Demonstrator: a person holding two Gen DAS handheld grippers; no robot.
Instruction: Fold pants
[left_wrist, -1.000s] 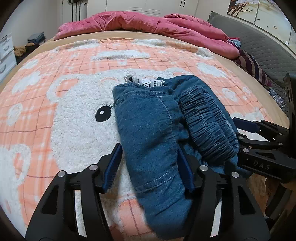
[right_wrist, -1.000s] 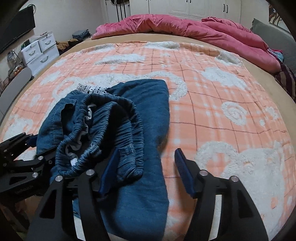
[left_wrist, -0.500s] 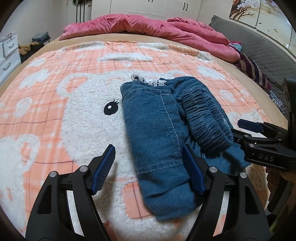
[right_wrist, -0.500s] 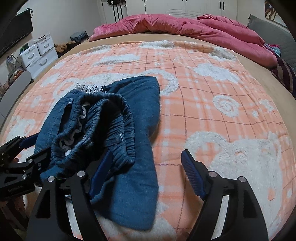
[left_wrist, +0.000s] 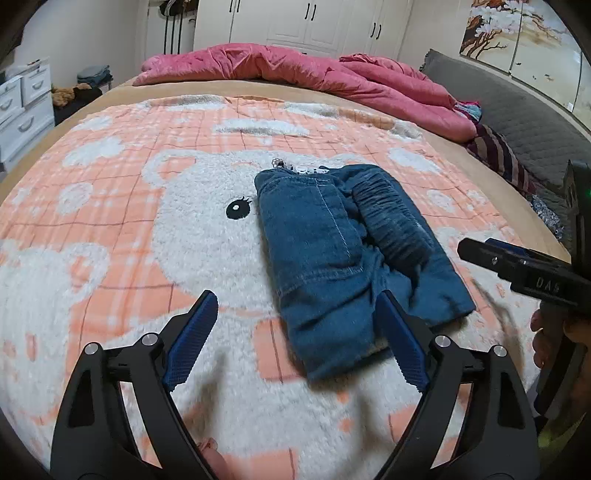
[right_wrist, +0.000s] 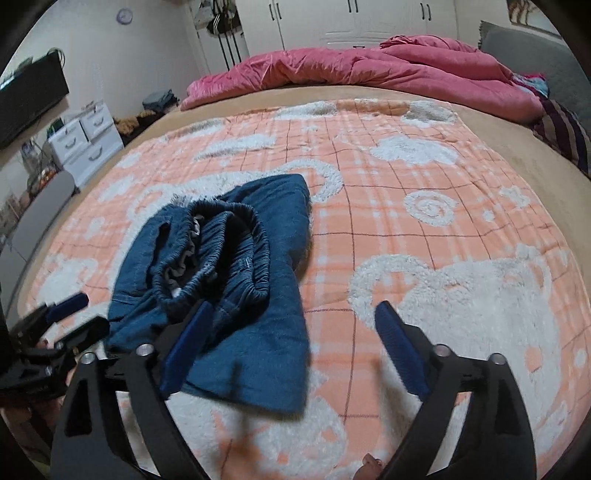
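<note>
I judge the fold done and this the letting-go: the pants lie in a compact bundle on the bed's bear blanket. My left gripper and right gripper are both opening, fingers wide, pinching nothing. Next I'd check the bundle; the waistband sits lumpy and may need flattening.
</note>
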